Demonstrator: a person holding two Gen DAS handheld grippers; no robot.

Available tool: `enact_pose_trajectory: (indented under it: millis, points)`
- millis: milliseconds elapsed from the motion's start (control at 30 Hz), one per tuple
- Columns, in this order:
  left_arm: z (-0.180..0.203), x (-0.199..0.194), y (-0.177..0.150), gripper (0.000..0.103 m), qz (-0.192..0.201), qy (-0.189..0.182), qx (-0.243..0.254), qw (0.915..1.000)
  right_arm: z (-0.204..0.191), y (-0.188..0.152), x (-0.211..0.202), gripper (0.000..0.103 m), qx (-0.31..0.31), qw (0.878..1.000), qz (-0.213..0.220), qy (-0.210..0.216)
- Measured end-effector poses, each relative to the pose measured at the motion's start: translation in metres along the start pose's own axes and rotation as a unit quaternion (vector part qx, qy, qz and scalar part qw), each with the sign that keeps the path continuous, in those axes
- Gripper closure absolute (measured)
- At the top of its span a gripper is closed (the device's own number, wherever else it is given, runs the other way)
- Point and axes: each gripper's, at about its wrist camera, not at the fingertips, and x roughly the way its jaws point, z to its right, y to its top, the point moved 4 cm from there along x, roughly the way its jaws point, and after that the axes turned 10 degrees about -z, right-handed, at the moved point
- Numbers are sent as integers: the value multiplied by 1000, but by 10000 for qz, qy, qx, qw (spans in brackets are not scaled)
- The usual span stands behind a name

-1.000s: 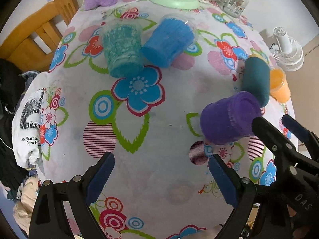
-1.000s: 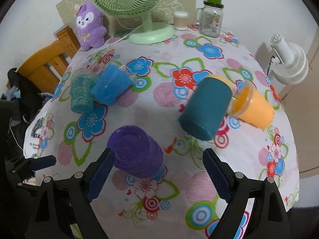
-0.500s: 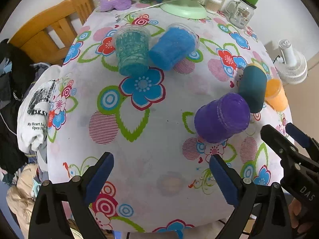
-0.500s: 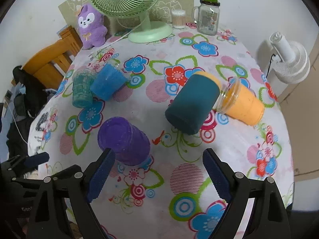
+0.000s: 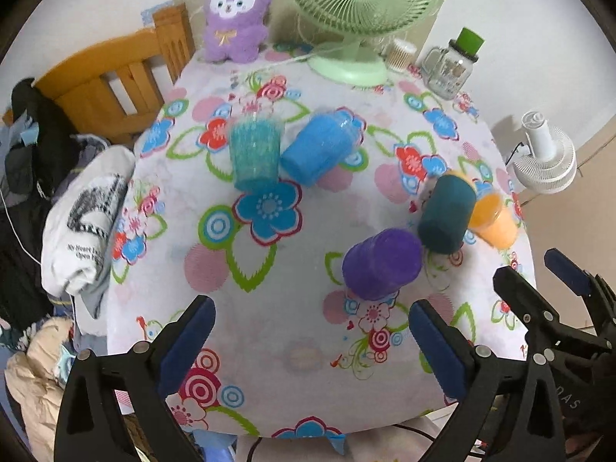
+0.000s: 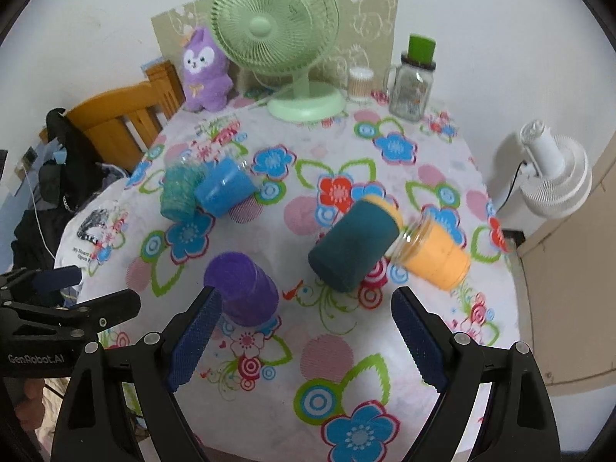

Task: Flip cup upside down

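Both wrist views held high off the near edge of the floral table (image 5: 269, 346), angled down and toward the far wall. Left view set further left, right view further right. Shared: purple cup (image 5: 381, 265) (image 6: 242, 288), teal cup (image 5: 446, 213), green fan (image 6: 277, 30), purple plush (image 5: 233, 11).

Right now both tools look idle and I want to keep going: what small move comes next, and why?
Probably ease the right tool forward-left around the purple cup. It stands inverted, the other cups lie tipped, and both tools are open and empty; the left tool sits farther off.
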Motion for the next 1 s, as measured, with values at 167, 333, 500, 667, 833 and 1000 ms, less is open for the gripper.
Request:
enact_pose_trajectory:
  millis: [167,333,500,667,833,1000]
  points:
    - [7,-20,4,1,122,47,65,9999,5,9,-19,12,93,9998,117,88]
    - [20,-50,9,1,411,207,227,9987,12,17,-45,12,278,9991,313,107]
    - [27,-72,14,0,646,118,289,9974,20,26,-72,12,397,9976,547,112]
    - [32,-83,17,0,667,152,327,9971,22,31,-89,12,374,9971,668,-45]
    - [35,-91,18,0,793,201,343,9961,25,32,-95,12,499,9966,652,4]
    - [38,-95,18,0,867,188,381,9953,26,31,-98,12,492,9962,718,-68]
